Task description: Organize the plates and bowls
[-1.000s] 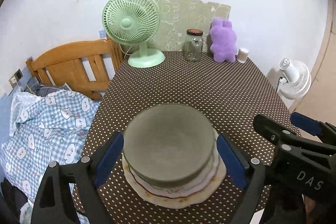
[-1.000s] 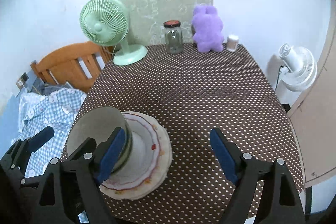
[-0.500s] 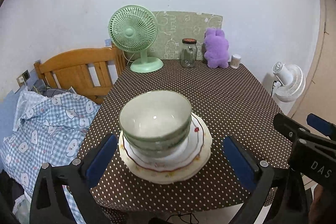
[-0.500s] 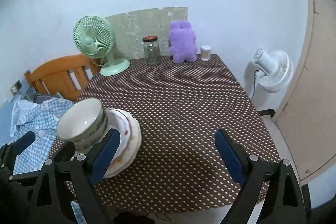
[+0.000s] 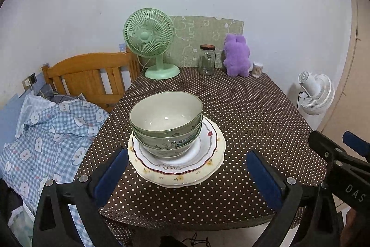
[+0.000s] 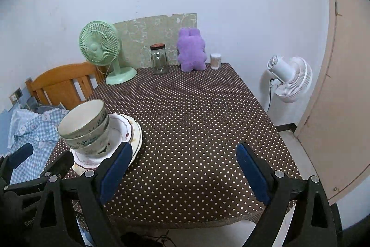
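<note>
Nested green bowls (image 5: 165,124) sit on a small stack of floral-rimmed plates (image 5: 208,154) near the front left corner of the polka-dot table (image 5: 242,112). My left gripper (image 5: 186,154) is open just in front of the stack, touching nothing. In the right wrist view the bowls (image 6: 83,129) and plates (image 6: 133,133) lie to the left. My right gripper (image 6: 182,147) is open over bare tablecloth (image 6: 196,112), with its left finger (image 6: 115,166) in front of the plates' rim. The left gripper's frame (image 6: 34,161) shows at the lower left.
Along the back wall stand a green desk fan (image 5: 149,38), a glass jar (image 5: 207,60), a purple plush toy (image 5: 237,56) and a small white container (image 5: 257,67). A wooden headboard (image 5: 90,75) and checked bedding (image 5: 46,131) are at the left. A white floor fan (image 6: 289,78) and a door (image 6: 342,85) are at the right.
Both grippers have drawn back from the stack toward the table's near edge. The left jaws, which stood close around the top bowl, have widened and cleared it. The right jaws also widened a little.
</note>
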{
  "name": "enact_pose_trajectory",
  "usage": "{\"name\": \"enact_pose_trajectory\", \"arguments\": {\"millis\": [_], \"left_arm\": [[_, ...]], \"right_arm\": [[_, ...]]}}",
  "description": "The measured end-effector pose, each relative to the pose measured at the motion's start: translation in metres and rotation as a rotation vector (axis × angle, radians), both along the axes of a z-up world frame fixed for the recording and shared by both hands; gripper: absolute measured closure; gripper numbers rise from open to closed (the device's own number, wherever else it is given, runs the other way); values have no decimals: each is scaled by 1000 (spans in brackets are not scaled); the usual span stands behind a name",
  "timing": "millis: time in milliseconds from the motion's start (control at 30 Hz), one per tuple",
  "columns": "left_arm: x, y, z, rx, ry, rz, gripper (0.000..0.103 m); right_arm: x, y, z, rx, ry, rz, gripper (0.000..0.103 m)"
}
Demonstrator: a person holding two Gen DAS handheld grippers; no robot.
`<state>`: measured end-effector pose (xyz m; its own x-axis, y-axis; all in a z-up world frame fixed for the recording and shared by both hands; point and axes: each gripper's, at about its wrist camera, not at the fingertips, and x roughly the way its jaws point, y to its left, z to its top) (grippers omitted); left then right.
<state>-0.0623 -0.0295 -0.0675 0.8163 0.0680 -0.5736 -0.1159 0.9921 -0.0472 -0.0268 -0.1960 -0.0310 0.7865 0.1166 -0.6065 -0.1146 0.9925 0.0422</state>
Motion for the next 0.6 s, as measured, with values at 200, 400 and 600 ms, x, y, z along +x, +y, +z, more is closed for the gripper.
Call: {"name": "enact_pose_trajectory", "arguments": {"millis": [200,400,600], "left_arm": [[-3,-3,4,6,-14,11,0],[-2,-5,5,6,-15,12,1],[-2,-7,5,6,-15,12,1]], "right_arm": [[-2,-3,2,1,-8,7,10],[-2,-4,1,2,-3,5,10],[-1,-7,-1,-7,13,1,10]]}}
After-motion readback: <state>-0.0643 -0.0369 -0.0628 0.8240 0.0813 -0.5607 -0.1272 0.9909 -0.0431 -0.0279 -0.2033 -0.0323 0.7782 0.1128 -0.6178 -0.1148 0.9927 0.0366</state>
